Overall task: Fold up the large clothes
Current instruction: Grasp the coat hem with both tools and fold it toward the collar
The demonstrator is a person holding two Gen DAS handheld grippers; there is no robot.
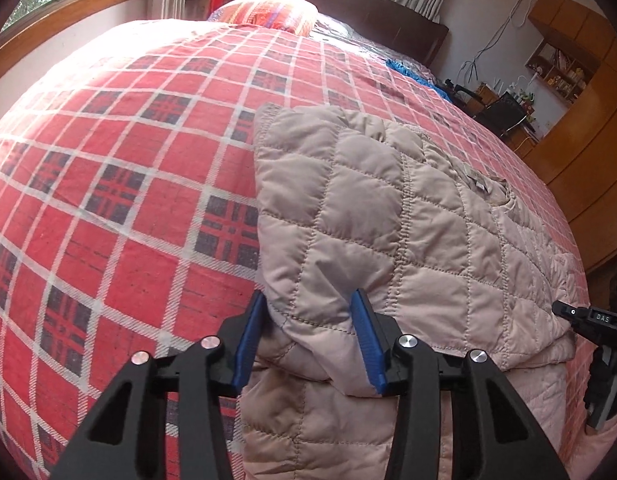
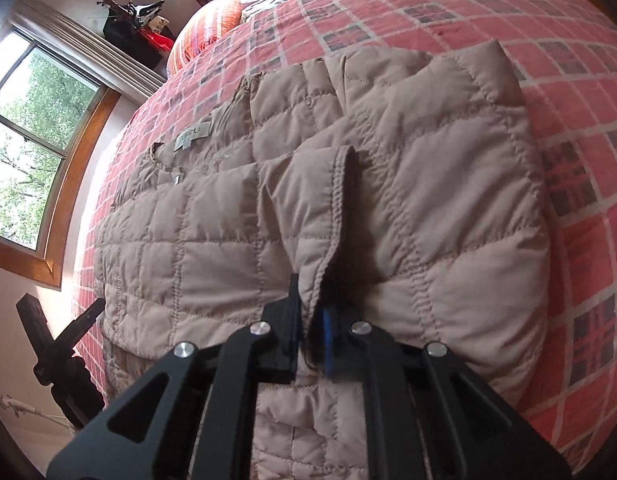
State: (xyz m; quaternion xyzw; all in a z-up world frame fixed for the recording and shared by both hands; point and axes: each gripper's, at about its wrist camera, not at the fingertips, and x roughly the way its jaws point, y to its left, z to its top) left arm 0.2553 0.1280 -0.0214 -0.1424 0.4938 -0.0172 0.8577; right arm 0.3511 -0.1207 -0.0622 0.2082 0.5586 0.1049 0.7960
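Jacket mid-fold on bed: left gripper wide around corner, right gripper pinching hem. Next: clamp left, lift together.

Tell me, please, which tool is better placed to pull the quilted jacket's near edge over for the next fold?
Probably the right tool: it is shut on the jacket edge. The left tool stands open around a fold and would have to close first.
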